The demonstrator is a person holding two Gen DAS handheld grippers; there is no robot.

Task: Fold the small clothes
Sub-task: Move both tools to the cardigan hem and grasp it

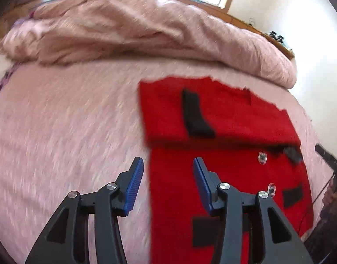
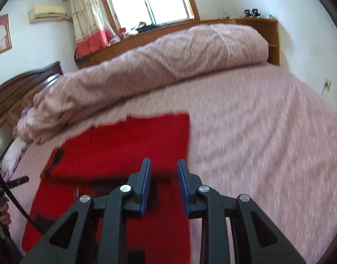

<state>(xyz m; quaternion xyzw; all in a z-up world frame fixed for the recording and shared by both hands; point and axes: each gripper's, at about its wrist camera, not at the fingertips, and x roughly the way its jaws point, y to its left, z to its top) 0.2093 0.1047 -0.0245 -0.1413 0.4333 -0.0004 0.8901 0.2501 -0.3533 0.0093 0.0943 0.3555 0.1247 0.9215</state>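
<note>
Garment: red sweater (image 1: 223,165) lies flat on pink bedsheet (image 1: 69,132), far part folded over near part | Left gripper (image 1: 168,182): released, jaws wide, straddling sweater's left edge, grasping nothing | Right gripper (image 2: 164,184): released, jaws parted above sweater (image 2: 129,145), empty | Rolled quilt (image 2: 157,59) beyond, apart.

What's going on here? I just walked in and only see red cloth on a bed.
A person with a gripper in each hand is folding a small red garment on the pink bedspread. Its far part is already folded over. The left gripper and right gripper are both open above it, holding nothing.
</note>
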